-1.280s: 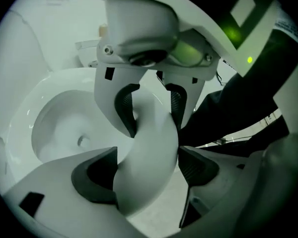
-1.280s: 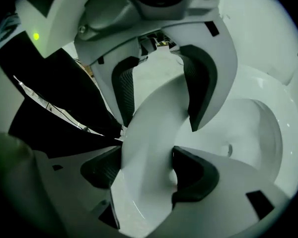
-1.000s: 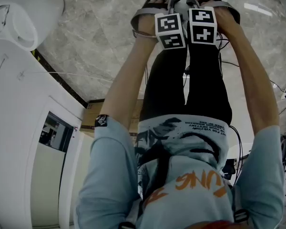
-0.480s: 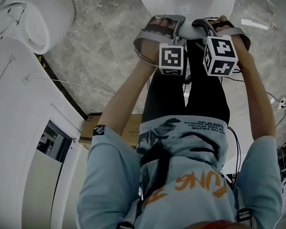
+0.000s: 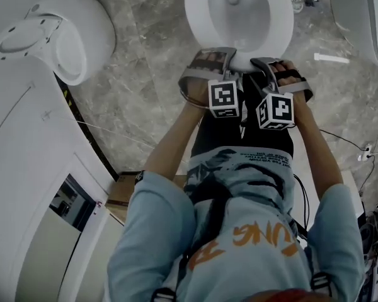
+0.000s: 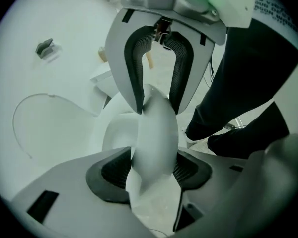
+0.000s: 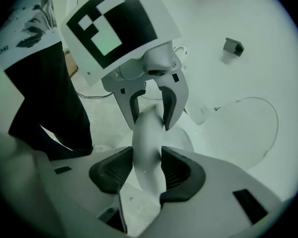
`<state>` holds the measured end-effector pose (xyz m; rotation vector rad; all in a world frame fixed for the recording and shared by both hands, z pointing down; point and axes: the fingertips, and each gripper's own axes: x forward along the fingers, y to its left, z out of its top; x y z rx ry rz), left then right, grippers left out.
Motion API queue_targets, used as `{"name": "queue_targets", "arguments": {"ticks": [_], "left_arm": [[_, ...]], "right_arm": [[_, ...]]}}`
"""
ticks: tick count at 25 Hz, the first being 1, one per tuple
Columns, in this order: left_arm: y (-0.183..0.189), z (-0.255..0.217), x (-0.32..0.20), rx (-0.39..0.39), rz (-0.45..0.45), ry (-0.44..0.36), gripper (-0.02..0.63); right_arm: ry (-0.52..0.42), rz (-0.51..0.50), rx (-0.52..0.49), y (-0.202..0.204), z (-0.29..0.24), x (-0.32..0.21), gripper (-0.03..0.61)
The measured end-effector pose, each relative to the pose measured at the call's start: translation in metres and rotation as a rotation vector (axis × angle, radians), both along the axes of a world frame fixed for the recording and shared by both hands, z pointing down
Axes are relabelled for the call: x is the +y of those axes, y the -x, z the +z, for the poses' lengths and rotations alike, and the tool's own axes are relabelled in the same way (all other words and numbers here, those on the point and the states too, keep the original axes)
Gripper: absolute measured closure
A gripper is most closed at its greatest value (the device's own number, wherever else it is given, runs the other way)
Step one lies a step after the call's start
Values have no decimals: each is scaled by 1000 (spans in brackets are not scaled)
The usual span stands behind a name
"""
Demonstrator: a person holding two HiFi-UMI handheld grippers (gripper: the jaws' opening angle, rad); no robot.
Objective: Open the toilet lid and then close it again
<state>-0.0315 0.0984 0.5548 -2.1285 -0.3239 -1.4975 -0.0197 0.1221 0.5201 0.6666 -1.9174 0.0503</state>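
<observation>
White lid [image 6: 156, 128] — one — gripped by two just-closing grippers [image 6: 154, 168] [image 7: 148, 171].

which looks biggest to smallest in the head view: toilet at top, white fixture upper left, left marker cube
1-2. toilet and white fixture: about alike, can't rank
3. left marker cube: clearly smallest, though nearer the camera
</observation>
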Motion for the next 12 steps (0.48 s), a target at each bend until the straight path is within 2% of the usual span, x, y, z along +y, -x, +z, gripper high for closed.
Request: {"name": "queue_targets", "arguments": {"ticks": [7, 10, 12], "left_arm": [[-19, -74, -51, 64, -140, 14, 387], [-34, -108, -63, 66, -207, 56, 387], [-46, -134, -84, 90, -223, 33, 399]], "right_arm": [[-219, 85, -20, -25, -79, -51, 388], [-255, 168, -61, -44, -113, -62, 410], [-296, 203, -74, -57, -140, -83, 425]]}}
